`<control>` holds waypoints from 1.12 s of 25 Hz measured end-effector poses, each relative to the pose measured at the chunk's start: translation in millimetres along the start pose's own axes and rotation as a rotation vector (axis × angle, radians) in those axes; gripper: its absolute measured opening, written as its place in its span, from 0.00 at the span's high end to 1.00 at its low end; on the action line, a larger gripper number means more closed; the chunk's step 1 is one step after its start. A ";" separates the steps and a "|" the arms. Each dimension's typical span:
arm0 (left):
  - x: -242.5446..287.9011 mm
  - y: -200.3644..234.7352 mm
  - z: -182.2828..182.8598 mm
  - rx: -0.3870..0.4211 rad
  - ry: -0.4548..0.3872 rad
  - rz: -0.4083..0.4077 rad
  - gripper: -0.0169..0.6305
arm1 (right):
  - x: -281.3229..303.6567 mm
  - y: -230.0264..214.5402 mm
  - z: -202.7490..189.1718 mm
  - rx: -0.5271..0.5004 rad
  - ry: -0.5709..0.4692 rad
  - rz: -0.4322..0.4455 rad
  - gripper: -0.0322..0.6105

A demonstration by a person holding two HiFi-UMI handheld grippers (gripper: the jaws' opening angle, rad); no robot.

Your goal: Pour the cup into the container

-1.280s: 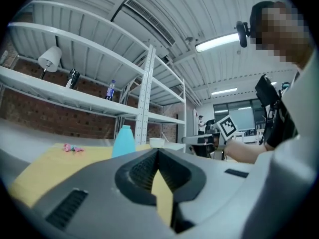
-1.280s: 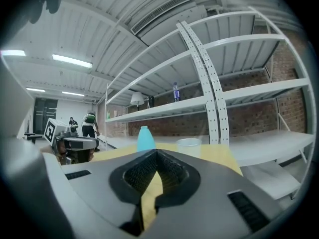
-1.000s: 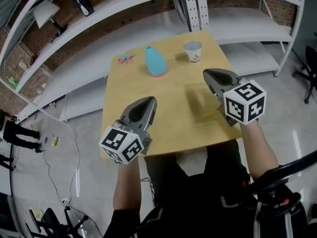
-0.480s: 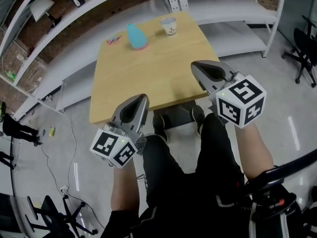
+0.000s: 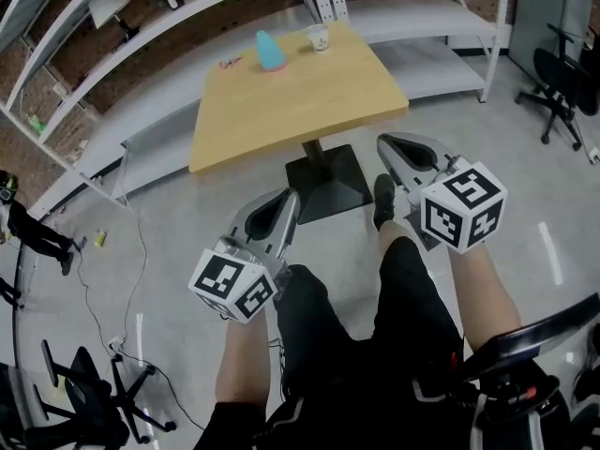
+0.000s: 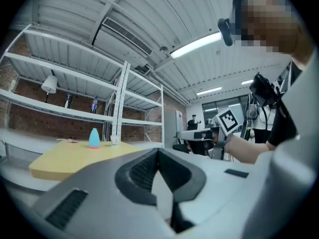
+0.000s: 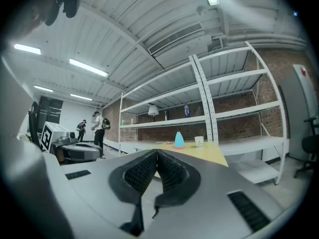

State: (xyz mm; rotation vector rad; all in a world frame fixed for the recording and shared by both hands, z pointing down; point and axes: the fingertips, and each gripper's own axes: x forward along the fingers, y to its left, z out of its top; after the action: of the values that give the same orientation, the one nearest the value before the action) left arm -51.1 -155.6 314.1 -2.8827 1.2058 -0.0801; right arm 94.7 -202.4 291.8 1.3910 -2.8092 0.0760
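Floor (image 5: 169,204) separates left claw (image 5: 288,195) and right claw (image 5: 383,142), both closed empty, from table (image 5: 281,111) bearing cup (image 5: 319,37), container (image 5: 271,52).

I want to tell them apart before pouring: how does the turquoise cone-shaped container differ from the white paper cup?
The turquoise cone-shaped container narrows to a rounded top; the white paper cup widens upward to an open rim. The container stands taller than the cup. In the head view the container is left of the cup. Both stand upright, apart, at the far end of the wooden table.
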 end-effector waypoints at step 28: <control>-402.6 -384.9 16.9 0.052 0.021 0.013 0.98 | -441.4 341.9 -7.4 -0.019 0.002 -0.004 0.95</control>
State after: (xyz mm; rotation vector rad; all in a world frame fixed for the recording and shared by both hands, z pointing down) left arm -58.8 401.2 293.9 -2.8360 1.2076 -0.1396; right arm 90.5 355.6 273.4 1.3911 -2.7978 0.0501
